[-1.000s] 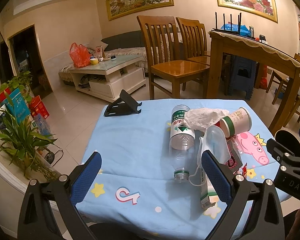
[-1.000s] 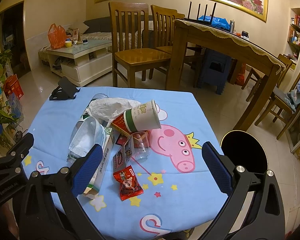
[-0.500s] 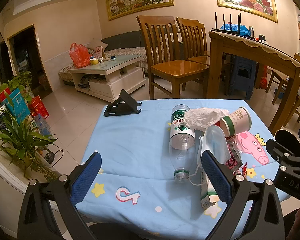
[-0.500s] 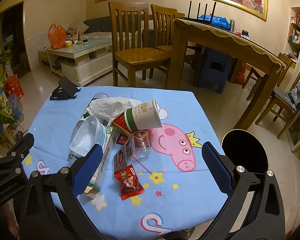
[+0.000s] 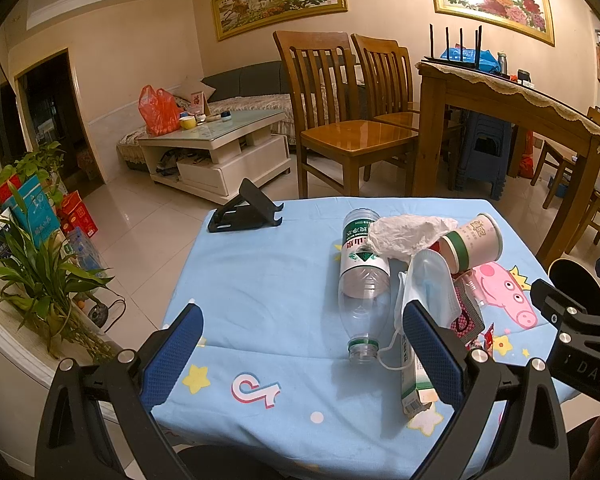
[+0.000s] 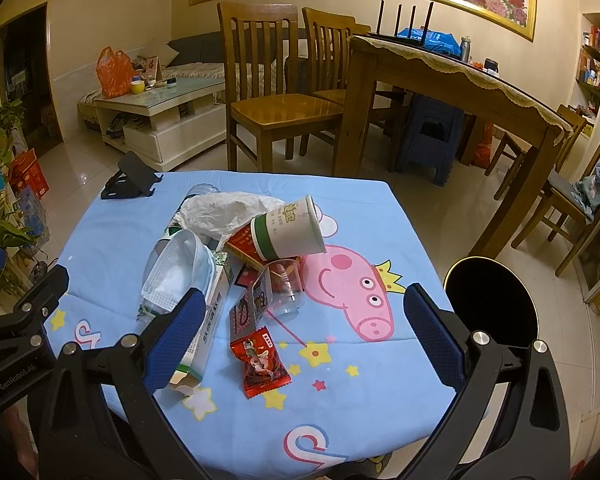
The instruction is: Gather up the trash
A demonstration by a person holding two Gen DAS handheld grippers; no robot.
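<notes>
A heap of trash lies on the blue cartoon tablecloth: a clear plastic bottle, a crumpled white bag, a tipped paper cup, a face mask, a carton, a small clear cup and a red snack wrapper. My left gripper is open at the near edge, left of the heap. My right gripper is open above the wrapper. Neither holds anything.
A black round bin stands on the floor right of the table. A black phone stand sits at the far left corner. Wooden chairs, a dining table and a white coffee table lie beyond. Potted plants stand at left.
</notes>
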